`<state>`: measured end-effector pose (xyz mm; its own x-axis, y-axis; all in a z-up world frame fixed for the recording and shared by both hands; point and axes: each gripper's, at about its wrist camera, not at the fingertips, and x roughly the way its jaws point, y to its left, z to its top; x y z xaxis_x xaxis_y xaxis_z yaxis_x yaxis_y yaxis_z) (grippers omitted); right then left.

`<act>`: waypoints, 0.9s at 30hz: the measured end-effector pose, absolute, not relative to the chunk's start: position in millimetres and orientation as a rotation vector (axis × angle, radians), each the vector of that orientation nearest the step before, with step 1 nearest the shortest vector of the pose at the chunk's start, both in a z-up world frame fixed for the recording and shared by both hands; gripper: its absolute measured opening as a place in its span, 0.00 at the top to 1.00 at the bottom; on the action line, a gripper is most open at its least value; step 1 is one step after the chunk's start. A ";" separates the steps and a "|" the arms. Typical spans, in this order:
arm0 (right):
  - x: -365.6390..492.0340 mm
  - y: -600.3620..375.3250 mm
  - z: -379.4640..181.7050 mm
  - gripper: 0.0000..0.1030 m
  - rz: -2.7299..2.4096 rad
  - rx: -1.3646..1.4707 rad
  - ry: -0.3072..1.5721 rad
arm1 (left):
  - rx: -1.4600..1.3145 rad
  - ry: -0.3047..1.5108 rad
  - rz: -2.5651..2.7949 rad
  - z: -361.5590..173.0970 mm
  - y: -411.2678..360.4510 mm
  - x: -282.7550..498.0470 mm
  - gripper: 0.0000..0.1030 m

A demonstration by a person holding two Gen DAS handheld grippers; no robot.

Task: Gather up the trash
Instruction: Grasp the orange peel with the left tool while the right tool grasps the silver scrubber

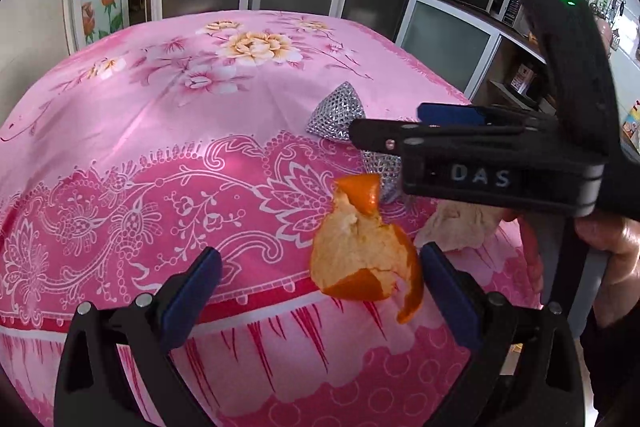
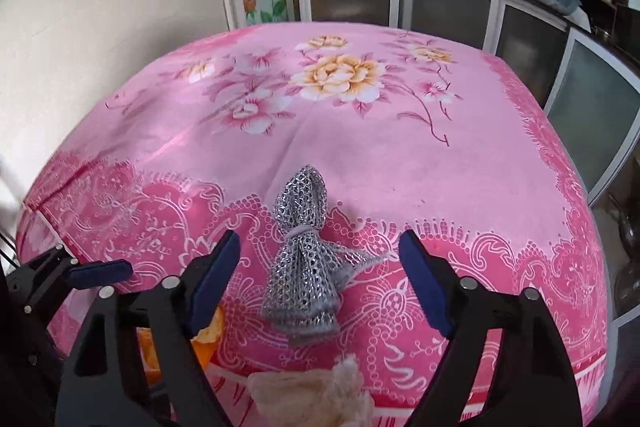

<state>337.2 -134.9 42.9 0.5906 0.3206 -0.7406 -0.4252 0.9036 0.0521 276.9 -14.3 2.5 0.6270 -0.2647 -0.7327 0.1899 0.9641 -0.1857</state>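
Both hand-held grippers, left (image 1: 320, 267) and right (image 2: 320, 263), gape empty; pinch the light, brittle orange peel (image 1: 366, 255) by its curled edge.

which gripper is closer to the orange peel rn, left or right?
Left. The left gripper is open with the orange peel between its fingers. The right gripper, also open, faces the silver mesh bag; the peel lies beside its left finger.

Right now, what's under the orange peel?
The orange peel lies on the pink tablecloth, near its front edge between the open left jaws. Whatever sits directly beneath the peel is covered.
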 end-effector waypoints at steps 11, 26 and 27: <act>350.3 -123.1 28.3 0.69 0.434 -0.190 0.925 | -0.102 0.879 -0.278 -0.6 -14.3 291.7 0.38; 334.6 -136.1 65.1 0.80 0.432 -0.116 0.834 | -0.164 0.864 -0.312 23.5 2.9 286.2 0.84; 332.2 -137.6 69.9 0.80 0.430 -0.113 0.824 | -0.165 0.850 -0.314 27.5 3.4 284.8 0.84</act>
